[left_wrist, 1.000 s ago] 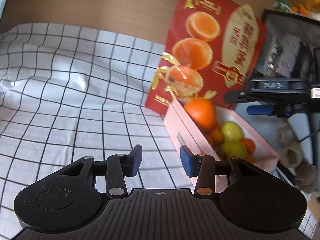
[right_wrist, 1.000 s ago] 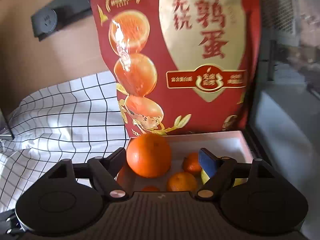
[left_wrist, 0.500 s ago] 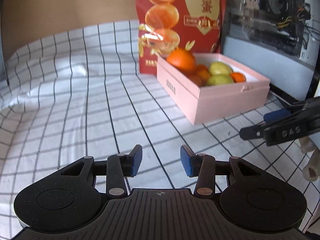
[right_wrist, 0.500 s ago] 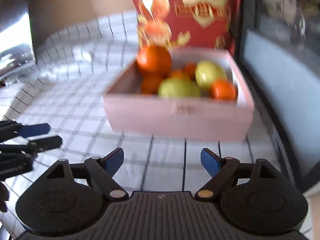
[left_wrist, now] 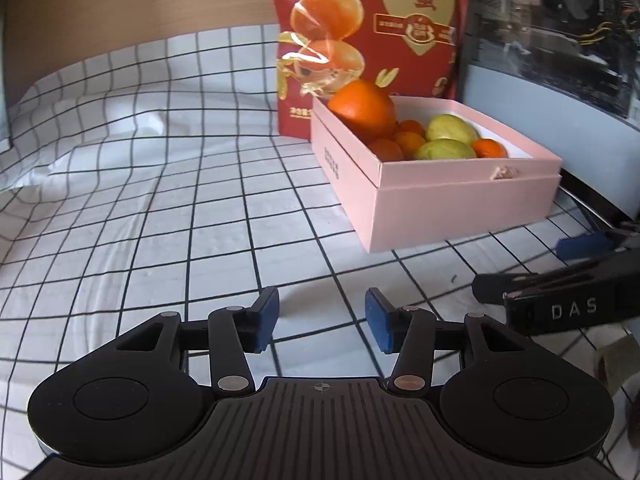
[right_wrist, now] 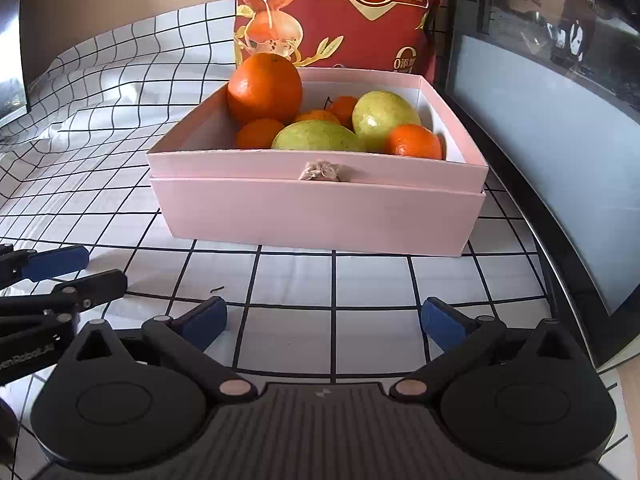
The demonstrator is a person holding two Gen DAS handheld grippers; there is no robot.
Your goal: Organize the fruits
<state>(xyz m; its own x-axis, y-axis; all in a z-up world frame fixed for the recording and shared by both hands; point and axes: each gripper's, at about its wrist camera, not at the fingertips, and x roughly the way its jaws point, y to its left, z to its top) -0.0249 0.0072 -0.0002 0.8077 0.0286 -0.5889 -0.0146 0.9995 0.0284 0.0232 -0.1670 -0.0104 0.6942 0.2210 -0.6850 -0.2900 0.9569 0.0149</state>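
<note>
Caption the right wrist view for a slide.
Right gripper, jaws opening and empty, faces a pink box holding a large orange, small oranges and two green fruits on checked cloth.

Bright, soft daylight. Both views are sharp, with no motion blur. Glare streaks the glossy red bag (left_wrist: 372,32). The checked cloth (left_wrist: 160,200) shows its grid lines bowing towards the frame edges from fisheye distortion. The pink box (right_wrist: 316,208) casts a faint shadow.

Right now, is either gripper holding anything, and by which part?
Nothing is held. The left gripper and right gripper are both empty, jaws opening over the checked cloth.
</note>
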